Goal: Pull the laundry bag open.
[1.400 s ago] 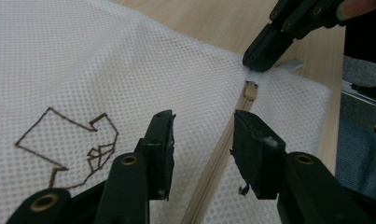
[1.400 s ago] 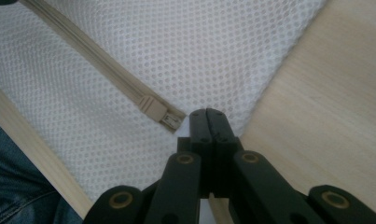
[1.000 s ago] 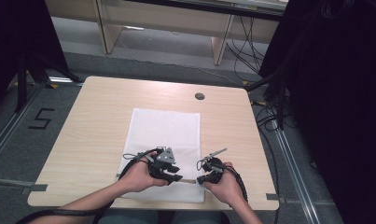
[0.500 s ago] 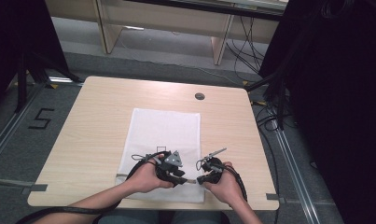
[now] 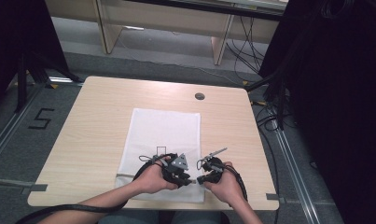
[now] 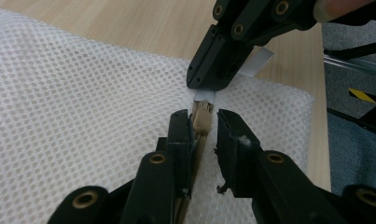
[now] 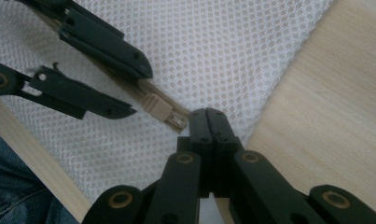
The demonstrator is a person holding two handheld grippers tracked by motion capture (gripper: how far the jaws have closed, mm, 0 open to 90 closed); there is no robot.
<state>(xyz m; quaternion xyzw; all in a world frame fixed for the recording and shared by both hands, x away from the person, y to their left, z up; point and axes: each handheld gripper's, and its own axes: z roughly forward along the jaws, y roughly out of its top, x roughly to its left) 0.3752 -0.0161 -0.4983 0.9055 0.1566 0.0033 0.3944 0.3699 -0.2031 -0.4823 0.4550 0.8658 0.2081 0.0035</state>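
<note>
Mesh bag: white, flat laundry-style netting pouch (image 5: 164,140) lying on the pale wooden table (image 5: 97,116), its near edge at the person's side; the zip runs along that near end.
Zip slider: small beige plastic puller (image 6: 202,120) on a beige zip track, sitting close to the bag's near right corner.
Left gripper: black two-jaw tool (image 6: 203,126) straddling the slider; its jaws have just been closing, one jaw looks against the slider's side, the other stands a little off, so it is not yet clamped.
Right gripper: black two-jaw tool (image 7: 208,122) clenched tight, pinching what looks like the white fabric tab (image 6: 205,94) at the zip's end, just beyond the slider.
Step in hand: judged as bracing the zip end with the right while the left takes the slider to run it along the track.
Risk, slip: the slider is small and smooth; if the left jaws close off-centre, it may squirt out sideways.
Risk, snag: the jaw tips sit on the netting; closing low could trap mesh with the slider and jam the zip.
Risk, bunching: if the right grip on the tab gives, the whole bag would drag along the table instead of the zip travelling.
Risk, collision: both tools work nearly tip to tip, so a pull the wrong way could knock them together.
</note>
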